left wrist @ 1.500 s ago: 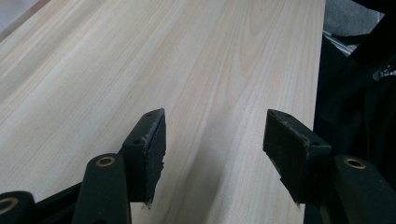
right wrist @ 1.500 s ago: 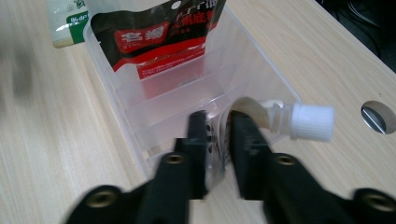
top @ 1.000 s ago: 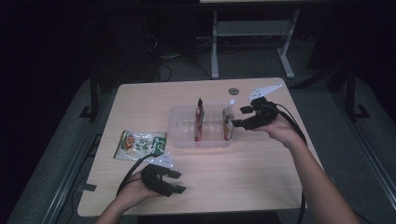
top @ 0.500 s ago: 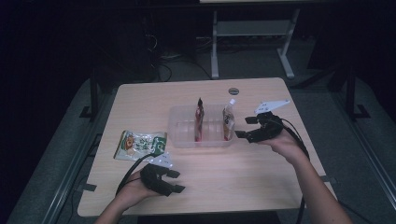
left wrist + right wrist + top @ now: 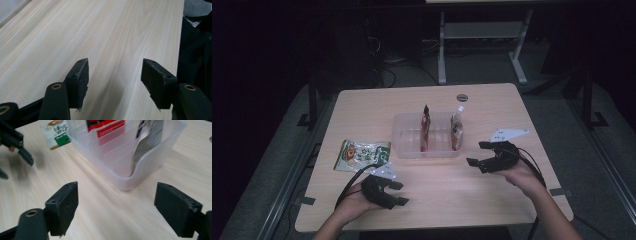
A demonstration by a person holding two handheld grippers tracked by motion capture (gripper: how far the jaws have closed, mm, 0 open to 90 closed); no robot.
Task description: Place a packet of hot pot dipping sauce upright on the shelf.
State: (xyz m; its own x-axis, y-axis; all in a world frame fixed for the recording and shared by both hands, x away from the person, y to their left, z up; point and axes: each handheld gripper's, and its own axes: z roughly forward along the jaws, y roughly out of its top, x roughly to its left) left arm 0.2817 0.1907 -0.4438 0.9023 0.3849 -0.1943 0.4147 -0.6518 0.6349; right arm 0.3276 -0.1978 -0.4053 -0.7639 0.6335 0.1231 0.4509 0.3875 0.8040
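Observation:
A clear plastic bin (image 5: 406,137) with divider slots sits mid-table. A dark red pouch (image 5: 426,127) and a silver pouch (image 5: 456,129) stand upright in it. A green-and-white snack packet (image 5: 362,155) lies flat to the bin's left. My right gripper (image 5: 476,153) hovers low, just right of the bin's near corner. Its jaws have just been opening and nothing is between them. The right gripper view shows that gripper (image 5: 116,205) open, facing the bin (image 5: 140,170) and silver pouch (image 5: 147,137). My left gripper (image 5: 402,193) rests open near the front edge, over bare wood (image 5: 113,77).
The wooden table (image 5: 492,200) has bare room in front of the bin and on its right side. A small dark round disc (image 5: 462,97) lies near the far edge. A metal frame (image 5: 442,50) stands on the floor behind the table.
My right gripper has drawn back from the silver pouch's top, coming down and toward the near right of the table. The pouch stays standing in the bin. The left gripper has not moved.

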